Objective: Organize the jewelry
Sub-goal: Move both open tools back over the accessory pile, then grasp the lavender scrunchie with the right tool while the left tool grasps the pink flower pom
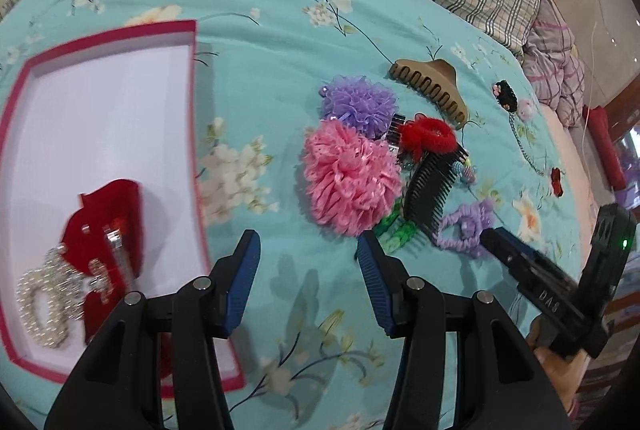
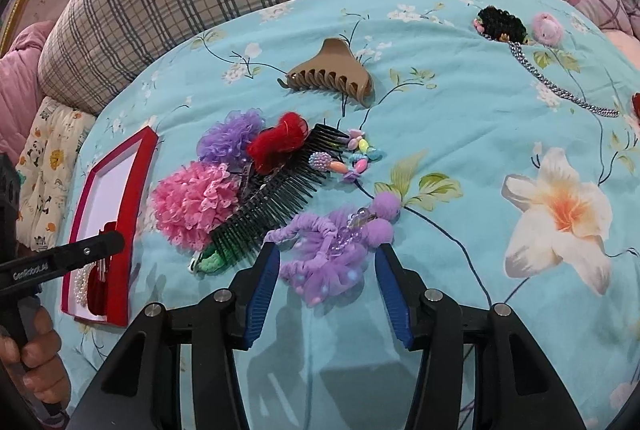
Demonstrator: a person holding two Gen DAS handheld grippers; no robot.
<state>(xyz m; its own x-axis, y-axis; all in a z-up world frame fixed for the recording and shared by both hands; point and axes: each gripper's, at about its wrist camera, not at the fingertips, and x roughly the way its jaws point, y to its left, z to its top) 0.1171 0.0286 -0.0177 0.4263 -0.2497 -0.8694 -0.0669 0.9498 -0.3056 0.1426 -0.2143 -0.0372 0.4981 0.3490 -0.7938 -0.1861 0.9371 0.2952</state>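
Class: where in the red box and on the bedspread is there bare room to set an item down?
The red box is bare across its far part; its near corner holds the pearl bracelet. The bedspread is free between the box and the pink pompom. Around the black comb it is crowded.

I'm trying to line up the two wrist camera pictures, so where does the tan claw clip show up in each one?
Left wrist: the tan claw clip lies right of centre, upper half, beyond the purple pompom.
Right wrist: the tan claw clip lies near centre, upper half, apart from the pile.
Shared landmark: the black comb, beside the pink pompom.
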